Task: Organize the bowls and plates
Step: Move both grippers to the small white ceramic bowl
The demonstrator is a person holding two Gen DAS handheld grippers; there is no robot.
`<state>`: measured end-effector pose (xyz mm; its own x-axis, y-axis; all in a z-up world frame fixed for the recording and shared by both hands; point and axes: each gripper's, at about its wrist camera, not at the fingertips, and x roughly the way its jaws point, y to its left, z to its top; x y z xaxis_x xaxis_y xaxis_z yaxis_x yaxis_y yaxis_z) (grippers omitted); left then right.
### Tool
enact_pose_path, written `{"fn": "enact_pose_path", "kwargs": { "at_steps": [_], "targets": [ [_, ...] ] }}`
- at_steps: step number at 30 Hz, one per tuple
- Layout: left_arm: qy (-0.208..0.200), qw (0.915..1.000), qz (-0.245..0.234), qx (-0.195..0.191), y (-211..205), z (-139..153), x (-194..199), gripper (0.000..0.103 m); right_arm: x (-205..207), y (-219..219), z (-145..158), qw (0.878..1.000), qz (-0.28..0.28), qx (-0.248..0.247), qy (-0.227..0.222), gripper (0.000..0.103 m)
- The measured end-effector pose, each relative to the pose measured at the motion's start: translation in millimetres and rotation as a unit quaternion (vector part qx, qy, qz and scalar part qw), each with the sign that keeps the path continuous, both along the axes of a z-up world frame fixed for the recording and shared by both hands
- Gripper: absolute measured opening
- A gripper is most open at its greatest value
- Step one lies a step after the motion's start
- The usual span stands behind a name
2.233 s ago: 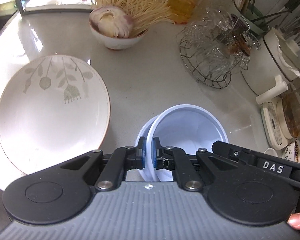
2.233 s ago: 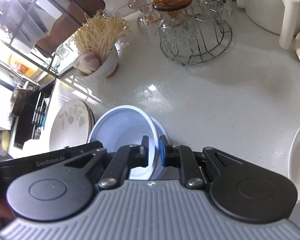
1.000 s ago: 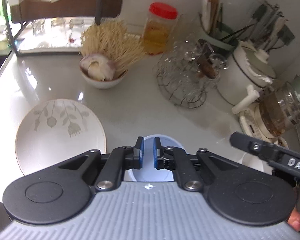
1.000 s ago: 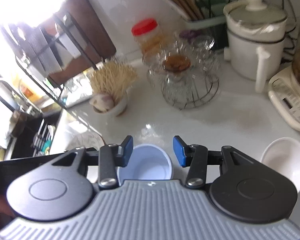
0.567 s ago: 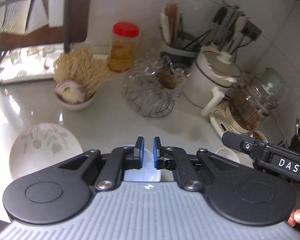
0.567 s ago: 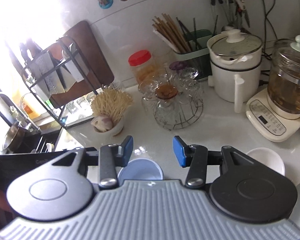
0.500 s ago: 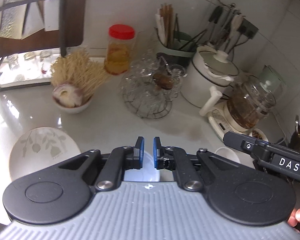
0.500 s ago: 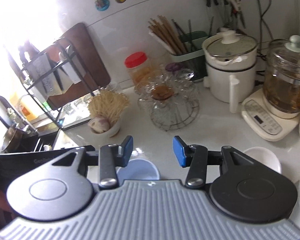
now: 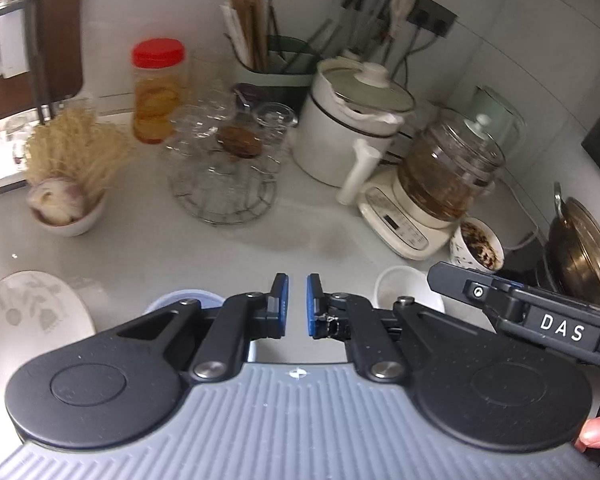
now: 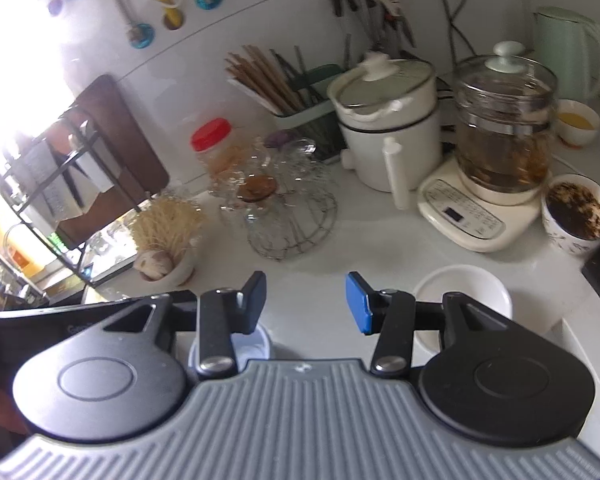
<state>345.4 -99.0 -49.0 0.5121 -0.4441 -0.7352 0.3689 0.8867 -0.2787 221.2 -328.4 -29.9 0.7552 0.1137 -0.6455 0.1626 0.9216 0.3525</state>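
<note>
A pale blue bowl (image 9: pixel 188 300) stands on the white counter, mostly hidden behind my left gripper's linkage; the right wrist view shows its rim (image 10: pixel 252 346) low down. My left gripper (image 9: pixel 297 284) hovers above the counter, shut, with only bare counter showing in the slit between its blue pads. My right gripper (image 10: pixel 306 280) is open with nothing between its fingers. A small white bowl (image 9: pixel 404 286) sits to the right, also seen as the white bowl (image 10: pixel 460 288) just beyond the right finger. A leaf-patterned plate (image 9: pixel 28 312) lies at the far left.
A bowl of noodles and garlic (image 9: pixel 64 208), a wire rack of glasses (image 9: pixel 224 176), a red-lidded jar (image 9: pixel 158 88), a white pot (image 9: pixel 352 128), a glass kettle (image 9: pixel 448 176) and a cup of tea leaves (image 9: pixel 478 244) line the back. A pan (image 9: pixel 580 248) stands at the right.
Both grippers let go of the blue bowl, which stays on the counter, then rose and drew back. The right jaws spread wide. Both views swung right toward the white bowl.
</note>
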Motion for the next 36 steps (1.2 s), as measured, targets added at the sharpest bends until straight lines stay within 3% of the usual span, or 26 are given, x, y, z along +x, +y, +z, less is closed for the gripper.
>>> {"fn": "enact_pose_path", "kwargs": {
  "at_steps": [18, 29, 36],
  "targets": [
    [0.020, 0.9959, -0.088, 0.004, -80, -13, 12, 0.009, -26, -60, -11, 0.995, -0.097, 0.007, 0.008, 0.048],
    [0.037, 0.9945, -0.097, 0.005, -112, -28, 51, 0.009, -5, -92, -26, 0.993, -0.114, 0.016, 0.014, 0.048],
    [0.050, 0.9933, -0.103, 0.015, -139, -58, 71, 0.019, 17, -123, -50, 0.992, -0.118, 0.023, 0.030, 0.048]
  ]
}}
